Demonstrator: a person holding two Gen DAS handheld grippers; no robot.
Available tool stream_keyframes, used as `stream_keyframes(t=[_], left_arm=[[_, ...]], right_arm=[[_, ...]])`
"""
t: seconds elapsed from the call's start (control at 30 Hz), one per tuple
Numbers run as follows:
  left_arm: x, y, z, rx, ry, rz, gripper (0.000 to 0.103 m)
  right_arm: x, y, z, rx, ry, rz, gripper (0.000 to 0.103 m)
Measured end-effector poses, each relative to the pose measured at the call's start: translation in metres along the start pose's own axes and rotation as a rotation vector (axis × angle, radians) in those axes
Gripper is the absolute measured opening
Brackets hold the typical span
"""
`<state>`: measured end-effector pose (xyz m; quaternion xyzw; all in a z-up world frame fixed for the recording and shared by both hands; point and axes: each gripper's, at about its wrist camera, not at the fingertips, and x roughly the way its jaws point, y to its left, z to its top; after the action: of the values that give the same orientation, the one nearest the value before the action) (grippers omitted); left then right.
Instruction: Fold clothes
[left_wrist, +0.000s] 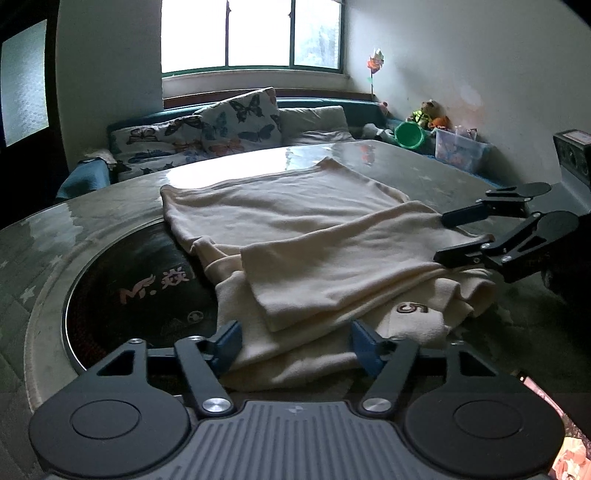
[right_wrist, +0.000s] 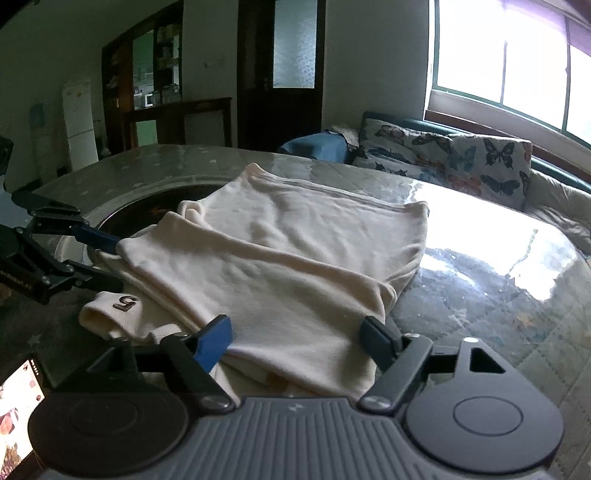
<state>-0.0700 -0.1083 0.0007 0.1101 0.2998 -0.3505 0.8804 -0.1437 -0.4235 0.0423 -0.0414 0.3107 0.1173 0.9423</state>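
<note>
One soft cream knit garment (left_wrist: 314, 251) was laid folded on the glossy, glass-topped round table (left_wrist: 110, 192). Both the left gripper (left_wrist: 295, 347) and right gripper (right_wrist: 299, 339) were held open, pads straddling its near edges.

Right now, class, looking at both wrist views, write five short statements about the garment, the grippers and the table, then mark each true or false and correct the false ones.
1. The cream garment lies partly folded on the table. True.
2. The garment bears the numeral 8. False: a brown 5 shows near one edge.
3. The left gripper is clamped shut on the cloth. False: its jaws stand open, with cloth between them.
4. The right gripper is open. True.
5. The cushions behind the table are plain. False: they carry butterfly prints.
</note>
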Motion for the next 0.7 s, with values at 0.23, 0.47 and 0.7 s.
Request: stream_keyframes(t=[0.23, 0.47, 0.7], left_arm=[[0.002, 0.003, 0.0, -0.015, 0.009, -0.001, 0.078], [0.004, 0.006, 0.0, -0.029, 0.019, -0.002, 0.093], [0.004, 0.008, 0.0, -0.044, 0.028, 0.0, 0.096]], right_arm=[[0.004, -0.011, -0.001, 0.064, 0.024, 0.014, 0.093], [0.006, -0.014, -0.002, 0.081, 0.032, 0.024, 0.096], [0.009, -0.013, 0.0, 0.082, 0.039, 0.022, 0.101]])
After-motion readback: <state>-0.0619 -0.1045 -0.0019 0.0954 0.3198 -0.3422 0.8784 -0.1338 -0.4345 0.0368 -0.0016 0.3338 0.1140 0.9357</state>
